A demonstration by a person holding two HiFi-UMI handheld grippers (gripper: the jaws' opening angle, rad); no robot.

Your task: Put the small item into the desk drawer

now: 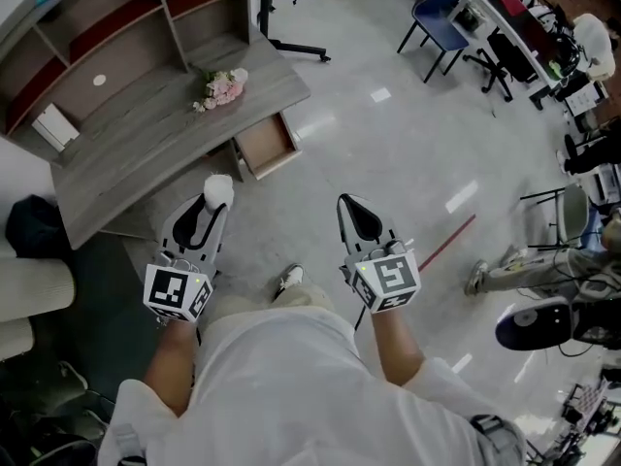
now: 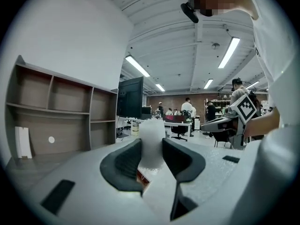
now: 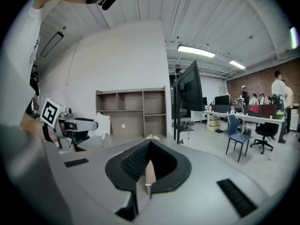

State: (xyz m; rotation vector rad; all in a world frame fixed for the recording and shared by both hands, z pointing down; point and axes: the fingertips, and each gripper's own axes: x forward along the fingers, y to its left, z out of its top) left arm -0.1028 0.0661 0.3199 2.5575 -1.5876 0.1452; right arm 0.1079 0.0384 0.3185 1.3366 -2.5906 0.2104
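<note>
The person stands on the floor in front of a grey wood-grain surface (image 1: 146,129) and holds one hand-held gripper in each hand, both pointing forward towards it. The left hand-held gripper (image 1: 212,206) is clamped on the small item (image 1: 219,188), a white, foam-like lump. In the left gripper view its dark pads (image 2: 125,162) press on both sides of the lump, which sticks up above them. The item is off the surface, in the air. In the head view it shows just off the front edge of the surface, near the drawer (image 1: 264,144) but not in it.

The drawer is pulled out from under the front edge, close to the right front corner of the surface, with its pale wooden inside showing.

The right hand-held gripper (image 1: 354,210) is over the floor, well to the right of the drawer, and its jaws are pressed together at the tips.

A small bunch of pink and white flowers (image 1: 223,87) lies on the surface near the right front corner. A shelf unit (image 1: 116,22) stands along the back edge, and a white flat thing (image 1: 53,126) leans in its left compartment.
</note>
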